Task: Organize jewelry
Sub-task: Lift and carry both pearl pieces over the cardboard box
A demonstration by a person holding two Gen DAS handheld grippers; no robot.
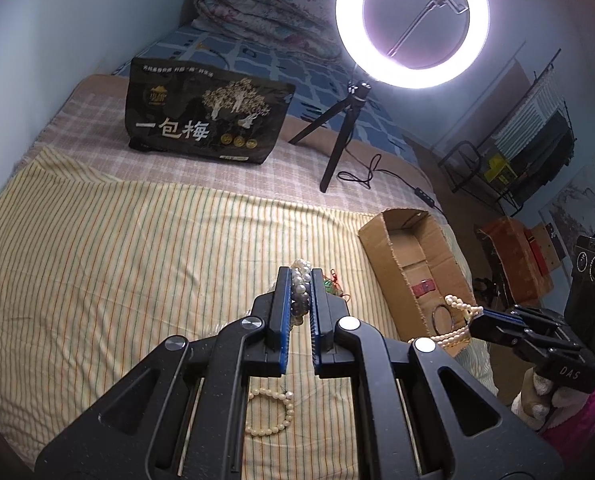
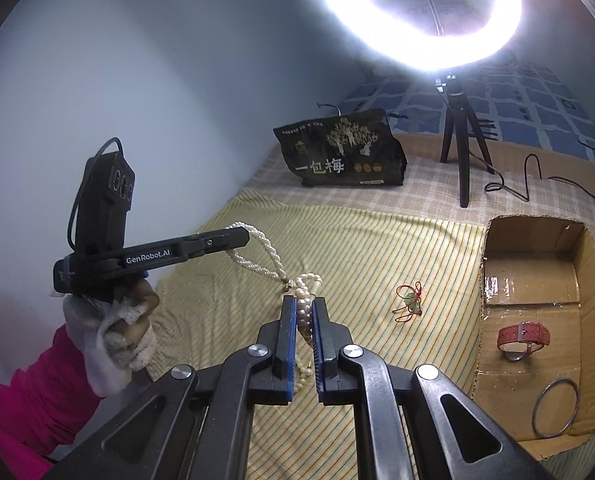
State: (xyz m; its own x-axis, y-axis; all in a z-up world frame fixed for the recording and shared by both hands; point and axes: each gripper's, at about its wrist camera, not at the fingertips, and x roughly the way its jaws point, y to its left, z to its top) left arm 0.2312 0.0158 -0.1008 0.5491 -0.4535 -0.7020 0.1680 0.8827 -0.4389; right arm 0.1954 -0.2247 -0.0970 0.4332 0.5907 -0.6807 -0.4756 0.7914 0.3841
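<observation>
On left gripper (image 2: 241, 237): "GenRobot.AI" | both grippers' fingers clamp pearl necklace (image 2: 265, 258)

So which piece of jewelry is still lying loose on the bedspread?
The small pearl bracelet and red cord charm; the pearl necklace hangs between both grippers.

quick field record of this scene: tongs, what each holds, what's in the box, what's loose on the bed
left tongs: shut on pearl strand
right tongs: shut on the same strand, which hangs between both over the bed
box: open cardboard, at the bed's right side
in box: red watch, metal ring
loose on bed: pearl bracelet, red cord charm
behind: dark bag, ring light on a tripod
</observation>
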